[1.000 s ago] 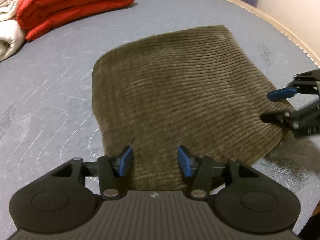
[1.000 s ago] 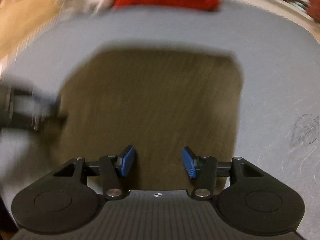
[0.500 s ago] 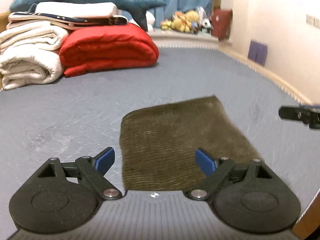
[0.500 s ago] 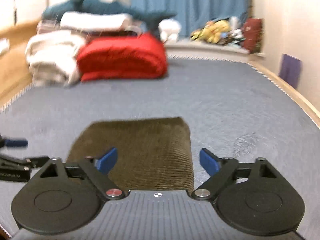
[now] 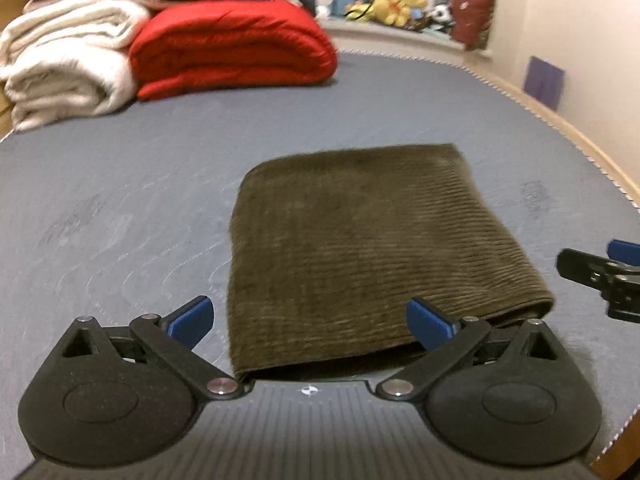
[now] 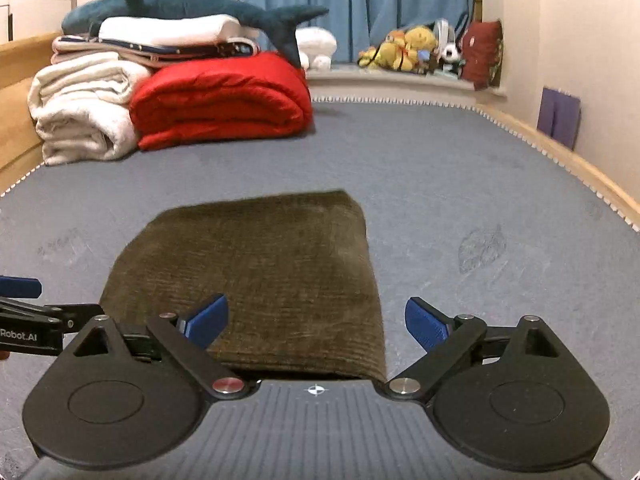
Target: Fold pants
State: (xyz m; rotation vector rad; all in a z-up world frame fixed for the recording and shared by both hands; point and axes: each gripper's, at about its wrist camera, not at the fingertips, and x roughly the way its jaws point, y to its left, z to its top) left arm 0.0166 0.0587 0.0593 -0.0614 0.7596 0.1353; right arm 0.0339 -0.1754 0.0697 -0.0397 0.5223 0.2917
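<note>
We look out over a wide grey-blue bed that fills most of both views. At 11 o'clock on its far end lies a folded red quilt, with a rolled white blanket touching its left side and a stack of folded linen on top of that. A blue plush shark lies across the top of the pile. Behind, at 12 o'clock, blue curtains hang over a ledge, and a cluster of soft toys sits on it toward 1 o'clock.

Nearer to us, the pants lie flat on the bed, folded into a thick olive-brown corduroy rectangle with its layered edge facing us at 6 o'clock. They rest alone, touched by neither tool.

Our left gripper hovers just before the near edge of the pants, its blue pads spread wide with nothing between them. Our right gripper hovers likewise, jaws spread wide and empty, over the pants' near right corner. In the left wrist view the right gripper shows at 3 o'clock, just beside the pants; in the right wrist view the left one shows at 9 o'clock.
</note>
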